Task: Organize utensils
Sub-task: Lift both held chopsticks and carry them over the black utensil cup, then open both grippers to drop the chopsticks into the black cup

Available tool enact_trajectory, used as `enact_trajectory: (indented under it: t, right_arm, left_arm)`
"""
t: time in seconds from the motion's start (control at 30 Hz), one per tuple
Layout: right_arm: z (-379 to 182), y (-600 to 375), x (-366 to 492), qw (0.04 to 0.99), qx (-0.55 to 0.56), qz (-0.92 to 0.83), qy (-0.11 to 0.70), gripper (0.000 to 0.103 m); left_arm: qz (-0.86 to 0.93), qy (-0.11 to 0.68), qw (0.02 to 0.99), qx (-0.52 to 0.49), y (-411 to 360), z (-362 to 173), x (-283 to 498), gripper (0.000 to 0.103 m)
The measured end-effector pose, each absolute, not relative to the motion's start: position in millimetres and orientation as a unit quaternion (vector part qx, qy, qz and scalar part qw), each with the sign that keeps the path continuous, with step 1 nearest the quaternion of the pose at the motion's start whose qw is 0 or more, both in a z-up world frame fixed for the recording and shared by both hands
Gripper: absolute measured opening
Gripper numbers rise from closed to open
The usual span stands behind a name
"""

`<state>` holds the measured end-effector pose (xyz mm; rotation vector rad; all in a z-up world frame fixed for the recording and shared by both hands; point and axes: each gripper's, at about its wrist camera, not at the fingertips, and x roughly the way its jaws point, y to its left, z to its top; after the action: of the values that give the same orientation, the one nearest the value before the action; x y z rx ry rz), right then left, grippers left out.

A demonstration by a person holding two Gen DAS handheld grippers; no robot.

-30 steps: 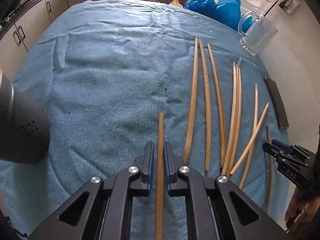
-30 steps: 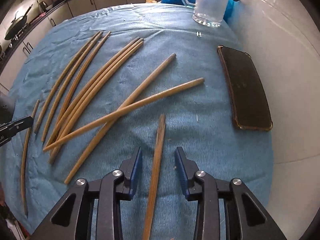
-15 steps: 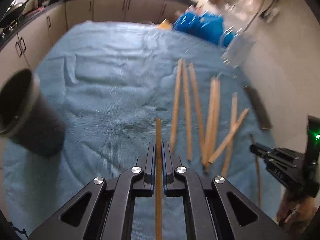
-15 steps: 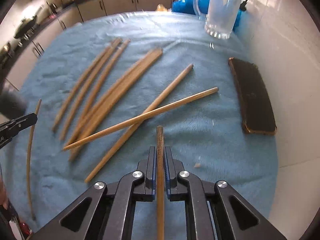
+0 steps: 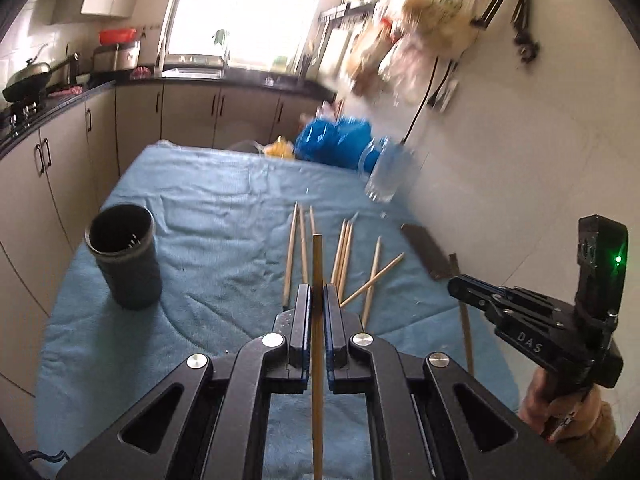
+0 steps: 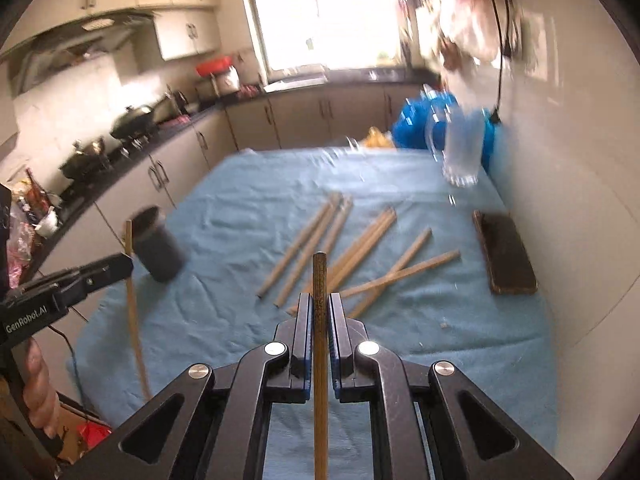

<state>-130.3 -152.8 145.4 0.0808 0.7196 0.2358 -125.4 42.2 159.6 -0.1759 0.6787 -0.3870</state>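
While each of my tools carried one chopstick clear of the cloth, the step in hand was the carry to the holder. My left gripper [image 5: 316, 300] was clamped on a pale chopstick [image 5: 317, 264]; my right gripper [image 6: 319, 310] was clamped on a darker chopstick [image 6: 319, 280]. The dark holder [image 5: 124, 256] stood upright at ten o'clock from my left tips, on the blue cloth [image 5: 224, 216]. Loose chopsticks [image 5: 344, 248] lay at one o'clock. Next, I judged, each stick needed tipping upright over the holder's mouth before I let go.
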Motion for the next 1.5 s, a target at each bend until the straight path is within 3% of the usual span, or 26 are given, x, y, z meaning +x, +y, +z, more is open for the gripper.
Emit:
enact_trajectory:
  t: [0.43, 0.83, 1.17, 1.5]
  right_arm:
    - [208, -98, -129, 0.947, 0.073, 0.181, 0.254, 0.007]
    - [248, -26, -41, 0.944, 0.145, 0.228, 0.191, 0.007]
    - [257, 47, 40, 0.931, 0.199, 0.264, 0.152, 0.007]
    - [208, 80, 80, 0.945, 0.171, 0.231, 0.157, 0.008]
  left_arm:
    - [-0.183, 0.206, 0.955, -0.11, 99, 245, -169, 0.005]
    - [-0.101, 0.177, 0.973, -0.112, 187, 298, -121, 0.005]
    - [-0.065, 0.202, 0.97, -0.118, 226, 284, -48, 0.005]
    - [-0.054, 0.282, 0.951, -0.115, 226, 220, 17, 0.005]
